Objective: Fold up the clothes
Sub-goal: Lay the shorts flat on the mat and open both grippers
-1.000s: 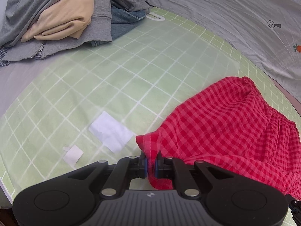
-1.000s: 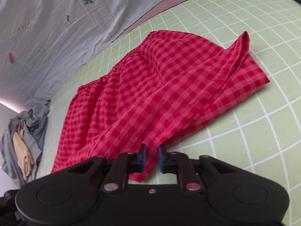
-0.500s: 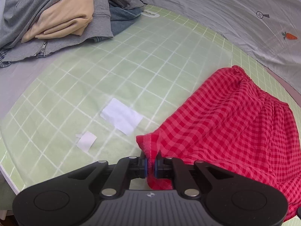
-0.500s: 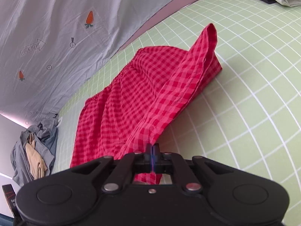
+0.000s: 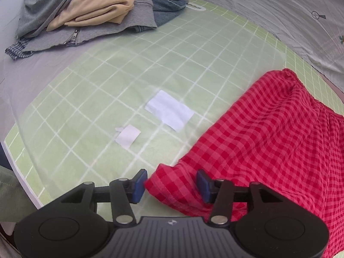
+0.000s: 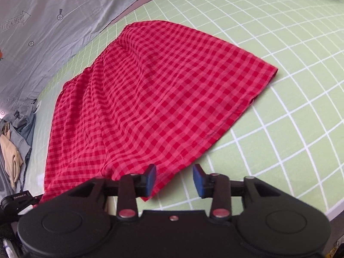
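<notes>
Green mat [image 5: 150,68], one red skirt [image 6: 163,90]

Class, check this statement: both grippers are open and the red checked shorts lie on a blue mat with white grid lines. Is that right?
Not quite: the mat is green, not blue, as the right wrist view shows. The rest holds: the left gripper and the right gripper are open, and the red checked shorts lie on the mat with white grid lines.
</notes>
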`<state>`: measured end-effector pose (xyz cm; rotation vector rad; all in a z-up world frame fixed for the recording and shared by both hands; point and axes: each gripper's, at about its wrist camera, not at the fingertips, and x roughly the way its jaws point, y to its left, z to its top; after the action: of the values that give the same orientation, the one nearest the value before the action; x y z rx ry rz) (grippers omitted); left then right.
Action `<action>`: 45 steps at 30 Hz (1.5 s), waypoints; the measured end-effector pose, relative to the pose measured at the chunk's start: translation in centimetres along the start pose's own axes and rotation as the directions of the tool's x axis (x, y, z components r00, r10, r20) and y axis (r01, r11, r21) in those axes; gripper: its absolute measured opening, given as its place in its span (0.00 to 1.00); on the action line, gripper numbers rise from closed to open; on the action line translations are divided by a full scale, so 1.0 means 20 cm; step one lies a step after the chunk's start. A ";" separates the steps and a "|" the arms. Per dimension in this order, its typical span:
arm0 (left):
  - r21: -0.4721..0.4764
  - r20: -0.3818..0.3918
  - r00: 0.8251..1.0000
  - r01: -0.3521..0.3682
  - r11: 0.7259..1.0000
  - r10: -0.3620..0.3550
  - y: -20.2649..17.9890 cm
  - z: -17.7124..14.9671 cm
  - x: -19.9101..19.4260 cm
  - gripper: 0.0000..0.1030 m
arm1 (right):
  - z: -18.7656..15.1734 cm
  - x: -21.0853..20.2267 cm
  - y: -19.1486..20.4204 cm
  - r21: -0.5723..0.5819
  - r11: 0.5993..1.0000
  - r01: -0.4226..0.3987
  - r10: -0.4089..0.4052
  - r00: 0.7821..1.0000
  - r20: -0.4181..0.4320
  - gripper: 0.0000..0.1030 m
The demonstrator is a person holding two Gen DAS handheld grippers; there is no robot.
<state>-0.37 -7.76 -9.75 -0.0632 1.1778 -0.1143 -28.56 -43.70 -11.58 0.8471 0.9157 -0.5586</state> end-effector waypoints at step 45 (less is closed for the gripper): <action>0.407 -0.055 0.995 0.100 0.908 -0.085 0.16 -0.06 0.02 0.51 | -0.53 0.07 0.71 -0.217 0.969 0.114 -0.081 0.985 0.154 0.38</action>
<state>-1.15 -4.64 -10.88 0.2556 1.1662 -0.4467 -22.24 -27.18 -10.89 0.5517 0.8724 -0.5809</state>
